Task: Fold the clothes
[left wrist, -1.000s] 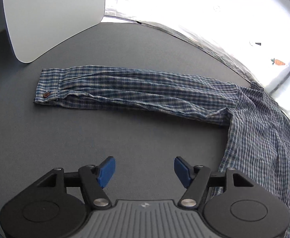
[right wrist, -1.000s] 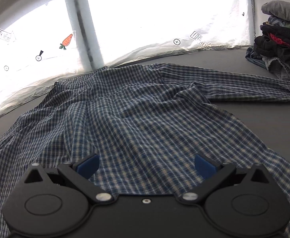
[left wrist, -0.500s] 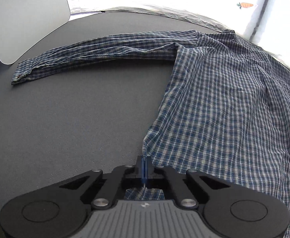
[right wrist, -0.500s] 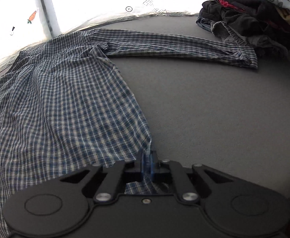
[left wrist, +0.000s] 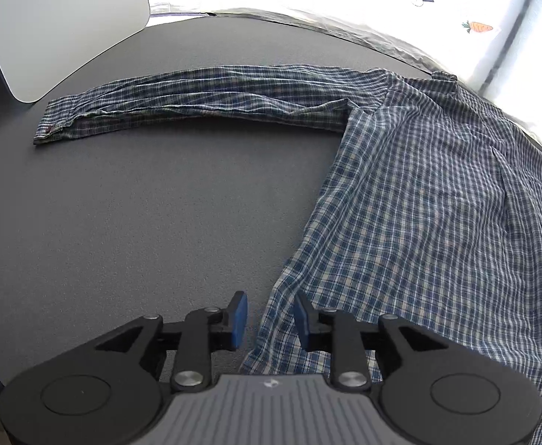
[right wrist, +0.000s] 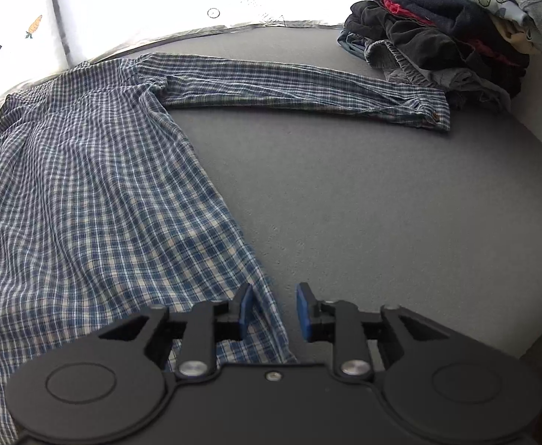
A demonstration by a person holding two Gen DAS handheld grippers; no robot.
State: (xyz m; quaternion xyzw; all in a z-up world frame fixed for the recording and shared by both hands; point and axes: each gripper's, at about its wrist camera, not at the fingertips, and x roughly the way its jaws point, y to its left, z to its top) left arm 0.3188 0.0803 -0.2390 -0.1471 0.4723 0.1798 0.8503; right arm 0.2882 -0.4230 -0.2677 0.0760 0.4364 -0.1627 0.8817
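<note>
Blue-and-white checked cotton shirt (left wrist: 437, 200) lies flat on the dark grey matte table (left wrist: 141, 222), body toward the bright window side, both long sleeves stretched out sideways. Left sleeve (left wrist: 196, 100) ends near a pale grey rounded board (left wrist: 63, 22); right sleeve's cuff (right wrist: 430, 111) sits just beside a heap of dark mixed clothes (right wrist: 449, 37).

Left gripper (left wrist: 269, 319): jaws have just been opening, now part-open w/ the hem corner betw. the blue pads, not pinched. Right gripper (right wrist: 272, 309): same, jaws just opened partway, hem edge lying betw. pads, loose.

Risks, as I judge them:
- Pads close to the cloth; a lift or pull-back could snag the hem and drag the body crooked.
- Body has ripples near the collar; folding over them sets creases.
- Right cuff close to the heap; a sweep inward could catch or topple it.
- Sleeves lie long & narrow; grabbed at one point they'd likely twist.
</note>
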